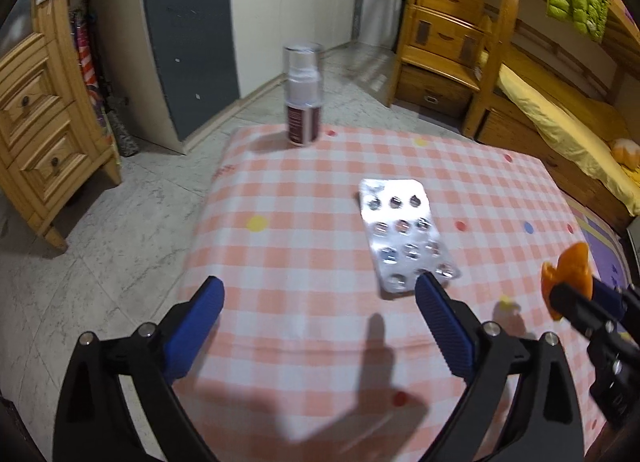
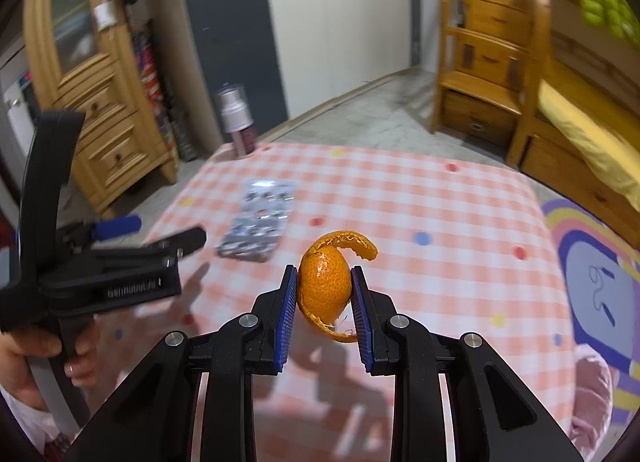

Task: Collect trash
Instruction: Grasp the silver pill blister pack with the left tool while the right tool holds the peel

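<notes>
Orange peel (image 2: 325,290) clamped, blister pack (image 1: 407,231) next.

My right gripper (image 2: 324,282) held the peel between its jaws above the bench (image 2: 420,197). My left gripper (image 1: 320,298) hovered, jaws apart, the pack just ahead of its right jaw; I judged it needed to centre, then close.

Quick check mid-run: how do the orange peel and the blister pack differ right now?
The orange peel is pinched between the fingers of the right hand-held gripper and raised above the table; the blister pack lies flat on the checked tablecloth, ungripped, just ahead of the open left hand-held gripper. The peel is orange and curled; the pack is silver, flat and rectangular. Both look like trash to collect.
</notes>
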Tool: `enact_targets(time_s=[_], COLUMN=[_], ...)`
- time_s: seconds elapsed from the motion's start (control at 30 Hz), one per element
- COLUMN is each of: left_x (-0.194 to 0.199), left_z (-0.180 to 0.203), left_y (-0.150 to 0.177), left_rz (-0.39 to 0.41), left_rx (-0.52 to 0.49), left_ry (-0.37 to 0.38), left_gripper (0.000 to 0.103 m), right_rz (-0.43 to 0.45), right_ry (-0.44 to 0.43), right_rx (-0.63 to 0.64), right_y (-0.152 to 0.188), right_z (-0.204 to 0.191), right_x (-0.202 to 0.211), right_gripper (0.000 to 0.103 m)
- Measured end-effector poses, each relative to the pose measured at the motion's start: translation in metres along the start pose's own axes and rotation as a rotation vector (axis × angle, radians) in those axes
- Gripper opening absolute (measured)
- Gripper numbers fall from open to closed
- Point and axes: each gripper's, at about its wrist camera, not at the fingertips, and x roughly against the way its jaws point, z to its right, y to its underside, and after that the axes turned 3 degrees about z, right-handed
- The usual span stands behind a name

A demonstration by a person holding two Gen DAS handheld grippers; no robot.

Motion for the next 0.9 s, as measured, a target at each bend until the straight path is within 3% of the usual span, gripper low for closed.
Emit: enact_targets(time_s=[0.2,0.4,0.5,0.57,0.63,0.8,0.83,0.87,0.9], left_x=[-0.018,-0.038,-0.042,-0.04,-0.038,-0.028,-0.025,-0.017,-0.007], left_z=[0.03,0.058,0.065,0.07,0.073,0.07,0.067,0.066,0.065], left_y=[-0.003,-0.008,-0.008,-0.007,-0.006,-0.002,-0.002,-0.002,0.0], left_rz=[-0.031,-0.052,-0.044,-0.026,-0.021,-0.019,-0.016,-0.008,0.007], left_rx=[-0.003,-0.053,-0.082,-0.095,-0.11,-0.107,-0.098,-0.094,-0.093], left_ry=[0.046,0.02,-0.029,-0.023,-0.018,0.012,0.034,0.07,0.089], left_gripper=[0.093,0.086,0.081,0.075,0.058,0.05,0.026,0.024,0.015], right_rz=[-0.009,-0.01,-0.009,-0.008,-0.004,0.007,0.01,0.014,0.02], right_ry=[0.043,0.057,0.055,0.056,0.055,0.056,0.056,0.056,0.057], right_rx=[-0.02,-0.016,-0.021,-0.022,-0.026,-0.034,-0.037,-0.04,-0.045], right_y=[0.002,0.005,0.005,0.005,0.005,0.007,0.008,0.009,0.01], right_z=[0.018,0.025,0.028,0.028,0.03,0.034,0.036,0.037,0.039], right_x=[0.001,0.006,0.009,0.012,0.017,0.032,0.036,0.041,0.046], right_gripper=[0.028,0.028,0.028,0.028,0.028,0.028,0.028,0.028,0.028])
